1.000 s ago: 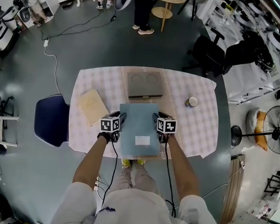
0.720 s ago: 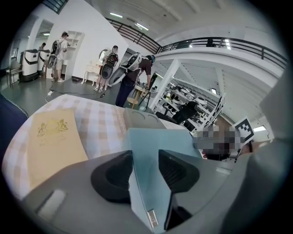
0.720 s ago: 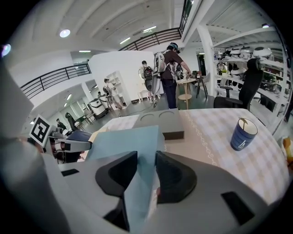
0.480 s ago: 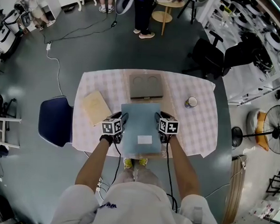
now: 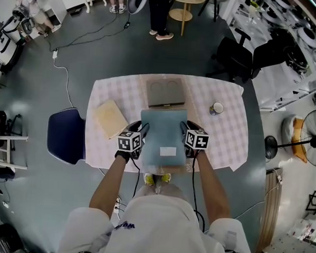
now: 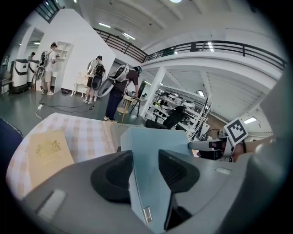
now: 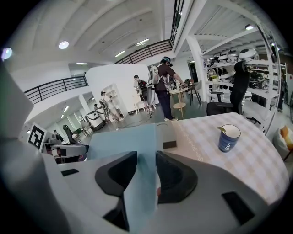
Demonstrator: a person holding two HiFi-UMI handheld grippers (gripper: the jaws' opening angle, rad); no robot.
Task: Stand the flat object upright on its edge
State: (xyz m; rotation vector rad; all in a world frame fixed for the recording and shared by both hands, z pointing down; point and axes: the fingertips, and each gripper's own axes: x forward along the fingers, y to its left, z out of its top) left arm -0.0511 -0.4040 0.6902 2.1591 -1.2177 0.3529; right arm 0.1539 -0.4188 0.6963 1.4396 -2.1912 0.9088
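Observation:
The flat object is a pale blue folder [image 5: 163,134] with a white label, held level over the checked table [image 5: 226,137] between both grippers. My left gripper [image 5: 137,141] is shut on its left edge, my right gripper [image 5: 189,138] on its right edge. In the left gripper view the blue folder [image 6: 155,141] runs between the dark pads [image 6: 114,176], and the right gripper [image 6: 215,146] shows at its far side. In the right gripper view the folder [image 7: 123,141] is pinched between the pads [image 7: 171,176], with the left gripper [image 7: 68,150] beyond it.
A grey flat case [image 5: 165,93] lies just behind the folder. A tan book [image 5: 111,118] lies at the table's left and a blue mug [image 5: 217,108] stands at its right. A blue chair [image 5: 64,142] is left of the table and a black chair [image 5: 238,56] behind it.
Both grippers keep their hold. The folder now looks a little higher, and its far edge reaches the grey case's front edge.

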